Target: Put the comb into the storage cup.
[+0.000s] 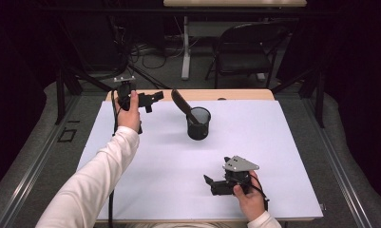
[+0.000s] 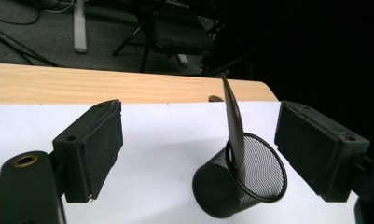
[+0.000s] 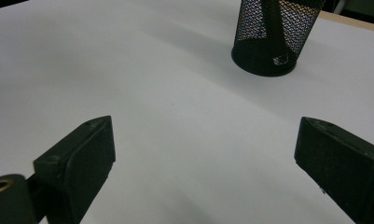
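Spatula (image 1: 180, 101) is being propped against the mesh cup (image 1: 198, 124) rim; left gripper (image 1: 156, 97), beside the cup, and right gripper (image 1: 208, 182), nearer the person, are being held wide open, empty.

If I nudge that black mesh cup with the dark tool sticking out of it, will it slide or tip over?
The mesh cup looks light: thin wire mesh, see-through walls. It would probably slide easily on the smooth white sheet. The long dark tool leans out well above the rim, so a high push may tip it toward that side.
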Available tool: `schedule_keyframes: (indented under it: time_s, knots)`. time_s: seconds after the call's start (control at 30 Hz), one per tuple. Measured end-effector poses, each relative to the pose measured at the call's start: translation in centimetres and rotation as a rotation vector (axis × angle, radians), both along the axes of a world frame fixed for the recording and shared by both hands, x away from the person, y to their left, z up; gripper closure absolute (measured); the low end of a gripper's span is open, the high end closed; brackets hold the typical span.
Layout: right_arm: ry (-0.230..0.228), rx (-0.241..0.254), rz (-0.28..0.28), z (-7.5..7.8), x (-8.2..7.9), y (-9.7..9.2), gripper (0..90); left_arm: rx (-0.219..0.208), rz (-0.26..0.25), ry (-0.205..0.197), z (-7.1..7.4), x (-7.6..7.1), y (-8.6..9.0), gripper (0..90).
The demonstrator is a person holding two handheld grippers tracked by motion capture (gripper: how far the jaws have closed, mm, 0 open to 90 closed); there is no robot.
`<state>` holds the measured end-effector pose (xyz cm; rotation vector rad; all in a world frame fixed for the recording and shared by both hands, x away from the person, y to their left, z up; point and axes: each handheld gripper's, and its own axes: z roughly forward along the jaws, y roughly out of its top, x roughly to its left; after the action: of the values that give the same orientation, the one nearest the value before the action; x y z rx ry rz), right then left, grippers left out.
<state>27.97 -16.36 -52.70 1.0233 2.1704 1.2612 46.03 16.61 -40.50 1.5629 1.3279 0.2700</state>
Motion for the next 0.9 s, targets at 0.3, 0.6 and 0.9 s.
schedule_keyframes:
  time_s: [0.3,0.6,0.9]
  knots:
    - [-0.001,-0.002,0.001,0.0,0.0,0.0,4.9,0.049,-0.069,-0.012,0.5,-1.4,-0.1,11.6]
    - [0.001,-0.004,0.002,-0.1,0.0,0.1,4.8,0.082,-0.151,-0.017,0.7,-3.0,-0.4,9.3]
    - [0.001,-0.004,0.001,-0.1,0.0,0.1,4.9,0.1,-0.241,-0.025,0.9,-5.0,-1.1,6.5]
